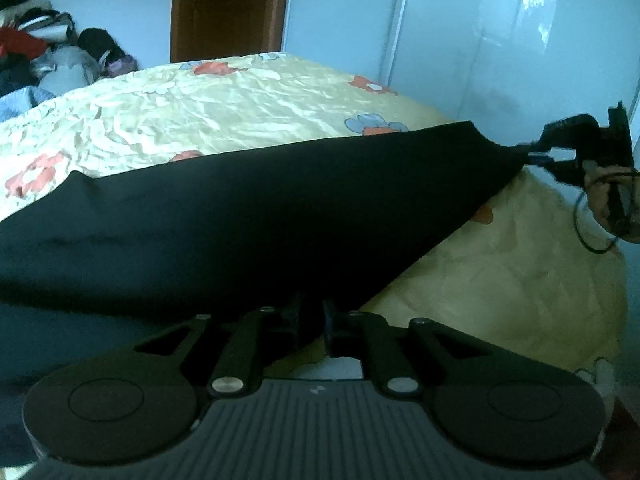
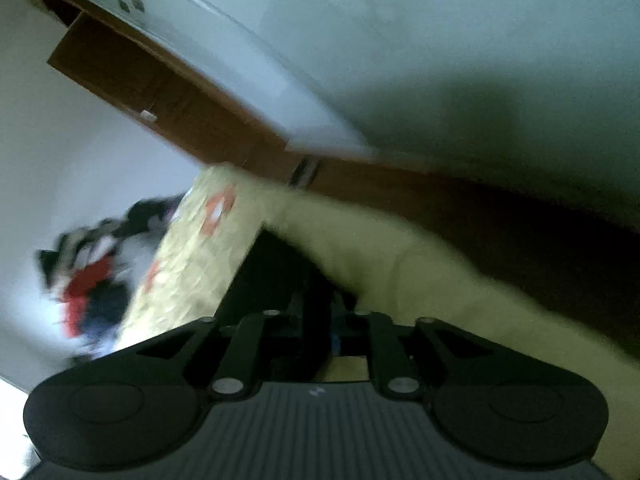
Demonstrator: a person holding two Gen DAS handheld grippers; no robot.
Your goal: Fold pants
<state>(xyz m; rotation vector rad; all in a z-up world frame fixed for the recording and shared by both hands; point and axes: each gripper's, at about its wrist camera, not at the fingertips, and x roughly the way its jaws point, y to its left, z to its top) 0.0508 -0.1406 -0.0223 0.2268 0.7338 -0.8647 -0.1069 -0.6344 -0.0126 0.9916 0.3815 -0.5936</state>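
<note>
Black pants [image 1: 248, 216] are stretched taut above a bed with a yellow floral sheet [image 1: 224, 104]. My left gripper [image 1: 311, 312] is shut on the near edge of the pants. My right gripper [image 1: 532, 154] shows at the right of the left wrist view, shut on the far corner of the pants, which it holds lifted. In the blurred, tilted right wrist view my right gripper [image 2: 316, 312] is closed on the dark cloth [image 2: 276, 272], with the bed sheet [image 2: 192, 256] beyond it.
A pile of clothes [image 1: 48, 52] lies at the far left of the bed. A brown door [image 1: 228, 8] stands behind the bed. A white glossy wardrobe [image 1: 500, 40] runs along the right side. The bed's corner [image 1: 520, 280] drops off at the right.
</note>
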